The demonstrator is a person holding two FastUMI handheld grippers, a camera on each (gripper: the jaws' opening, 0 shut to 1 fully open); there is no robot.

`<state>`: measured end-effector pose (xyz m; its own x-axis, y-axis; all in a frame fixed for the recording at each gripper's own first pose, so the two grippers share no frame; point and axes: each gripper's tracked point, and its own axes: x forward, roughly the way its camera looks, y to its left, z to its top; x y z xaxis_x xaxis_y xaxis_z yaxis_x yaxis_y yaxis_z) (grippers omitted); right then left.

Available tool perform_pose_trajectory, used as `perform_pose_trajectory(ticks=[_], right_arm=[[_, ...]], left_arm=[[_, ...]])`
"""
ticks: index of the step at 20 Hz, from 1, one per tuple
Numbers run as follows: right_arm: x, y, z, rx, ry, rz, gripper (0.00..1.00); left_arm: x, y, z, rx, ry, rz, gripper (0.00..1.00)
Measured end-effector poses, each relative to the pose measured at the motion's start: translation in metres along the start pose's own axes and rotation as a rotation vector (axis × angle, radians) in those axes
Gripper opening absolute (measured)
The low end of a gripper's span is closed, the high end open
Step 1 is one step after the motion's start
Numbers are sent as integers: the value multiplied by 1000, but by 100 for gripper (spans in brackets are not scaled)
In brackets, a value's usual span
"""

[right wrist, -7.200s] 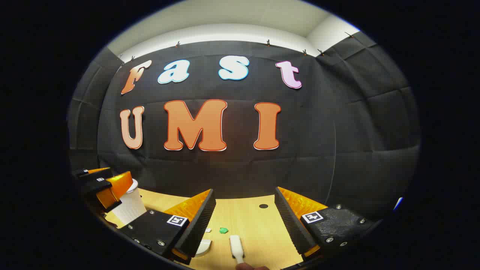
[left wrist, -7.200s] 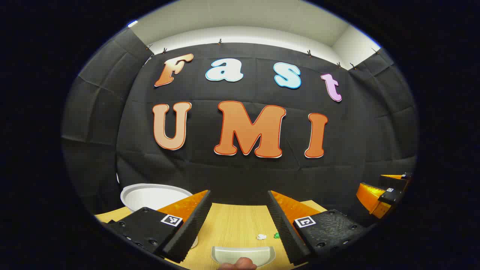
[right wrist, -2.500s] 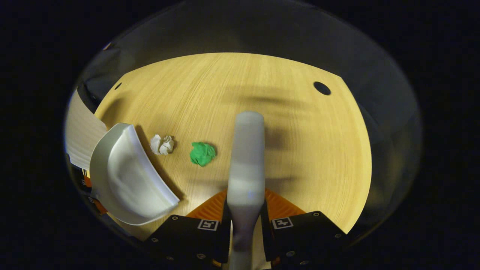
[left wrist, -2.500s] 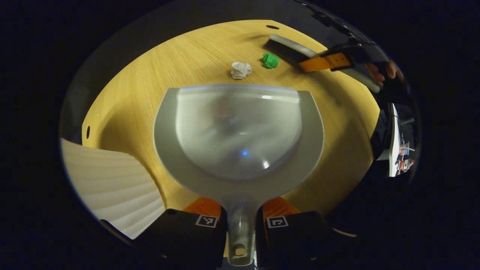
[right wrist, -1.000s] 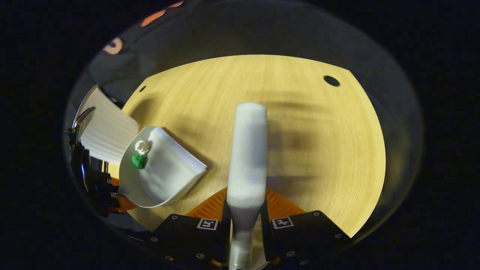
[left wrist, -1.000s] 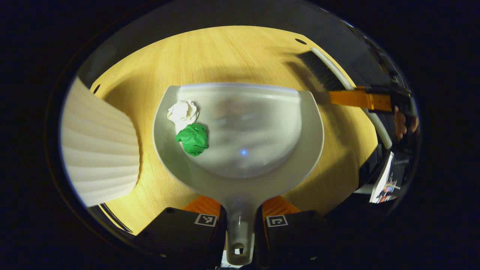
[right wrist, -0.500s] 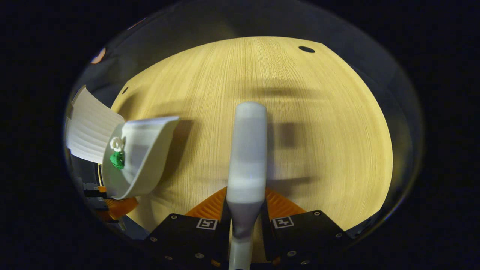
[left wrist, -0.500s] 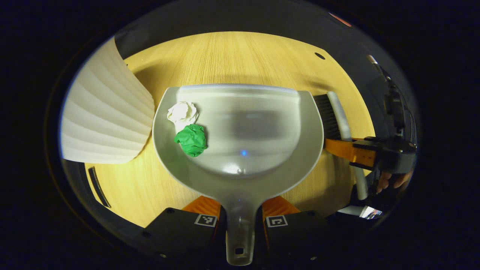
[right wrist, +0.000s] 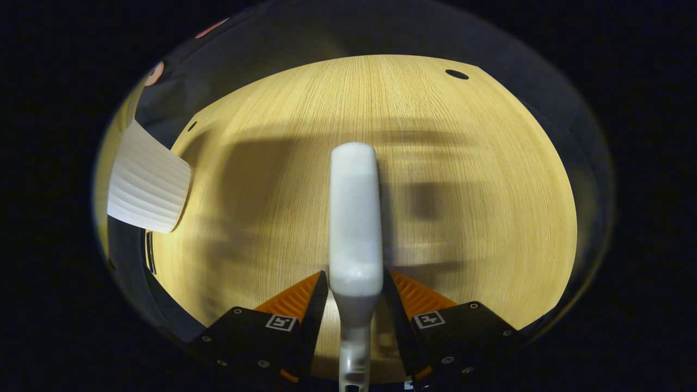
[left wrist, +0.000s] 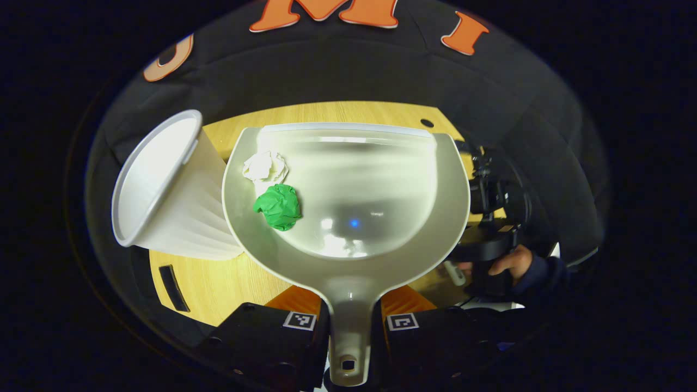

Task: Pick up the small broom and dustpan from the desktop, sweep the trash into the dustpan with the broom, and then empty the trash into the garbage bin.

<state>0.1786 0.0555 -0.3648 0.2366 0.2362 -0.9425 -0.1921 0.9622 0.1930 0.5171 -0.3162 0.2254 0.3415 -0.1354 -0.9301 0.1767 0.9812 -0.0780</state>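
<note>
Plastic, light and stiff, the dustpan (left wrist: pixel 348 185) is clamped by its narrow handle between the fingers of the left gripper (left wrist: pixel 348 321), raised beside the tilted white ribbed garbage bin (left wrist: pixel 163 190). A white paper wad (left wrist: pixel 265 165) and a green paper wad (left wrist: pixel 279 206) lie loose in the pan; being featherlight, they would likely slide at a slight tilt. The broom (right wrist: pixel 354 218) is gripped at its handle neck by the right gripper (right wrist: pixel 355 310) above the wooden desktop (right wrist: pixel 463 179).

Wooden desktop (right wrist: pixel 463 163) with small round holes (right wrist: pixel 456 74), black cloth wall (left wrist: pixel 348 76) behind.
</note>
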Motion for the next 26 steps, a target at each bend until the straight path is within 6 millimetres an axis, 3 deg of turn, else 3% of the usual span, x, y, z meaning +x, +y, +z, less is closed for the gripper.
perform_pose_trajectory(ticks=[1, 2, 3, 4, 6, 8, 14, 16, 20, 26], right_arm=[[0, 2, -2, -8, -2, 1, 63], [0, 2, -1, -19, -8, -2, 75], [1, 2, -2, -32, -13, -10, 71], [0, 0, -2, -40, -15, -17, 83], [-1, 1, -1, -37, -20, -19, 87], [-4, 0, 1, -23, -28, -24, 90], [-9, -5, 0, -33, -32, -66, 93], [-10, -5, -1, -45, -30, -78, 93], [-13, -6, -4, -53, -30, -89, 93], [-15, -6, -6, -37, -19, -102, 93]], left_arm=[[-4, 2, 8, -6, -25, 6, 33], [-11, 6, 15, -8, -47, 21, 33], [-15, 11, 24, -10, -71, 35, 33], [-24, 11, 28, -15, -88, 46, 33], [-37, 23, 35, -46, -106, 76, 33], [-46, 47, 35, -88, -116, 129, 33], [-72, 144, 30, -175, -85, 318, 33], [-75, 164, 28, -191, -57, 368, 33], [-70, 190, 16, -162, 35, 423, 33], [-94, 205, 16, 6, 163, 557, 33]])
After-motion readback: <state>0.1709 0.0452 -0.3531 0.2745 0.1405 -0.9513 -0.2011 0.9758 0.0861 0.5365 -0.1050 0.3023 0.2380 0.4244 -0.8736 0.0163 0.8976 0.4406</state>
